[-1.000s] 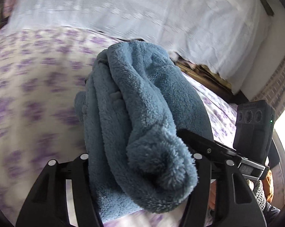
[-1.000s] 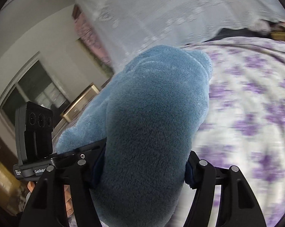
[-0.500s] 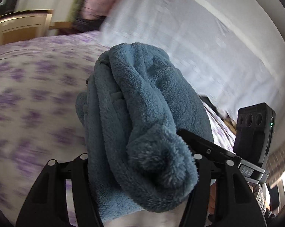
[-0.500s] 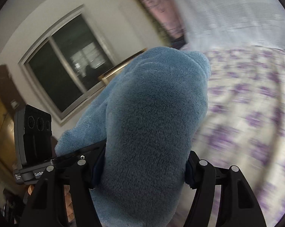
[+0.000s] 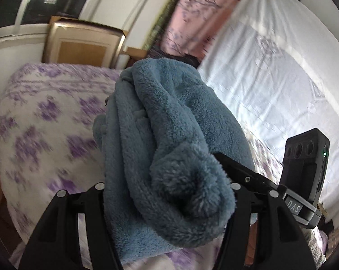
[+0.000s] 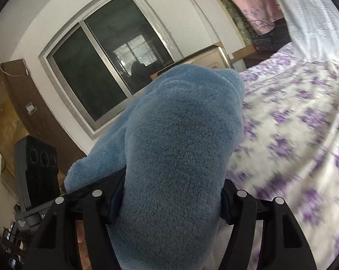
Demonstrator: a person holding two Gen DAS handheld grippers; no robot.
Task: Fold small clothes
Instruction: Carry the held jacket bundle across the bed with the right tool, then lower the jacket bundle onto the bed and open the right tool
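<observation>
A folded bundle of fluffy blue fleece clothing (image 5: 169, 139) fills the middle of the left wrist view, carried above the bed. My left gripper (image 5: 167, 193) is shut on it, and the thick fabric hides its fingertips. In the right wrist view the same blue fleece (image 6: 178, 153) bulges up between the black fingers, with my right gripper (image 6: 171, 198) shut on its other side. The other gripper's black body shows at the edge of each view, close alongside.
Below lies a bed with a white and purple flowered sheet (image 5: 45, 121) (image 6: 293, 123). A white drape (image 5: 270, 78), a pink curtain (image 5: 191, 15), a framed board (image 5: 81, 45) against the wall, a dark sliding window (image 6: 106, 60) and a brown cabinet (image 6: 14, 103) stand around it.
Both grippers have swung sideways together with the fleece bundle. The views have turned from the white drape towards the window wall, the framed board and the pink curtain. The grip looks unchanged.
</observation>
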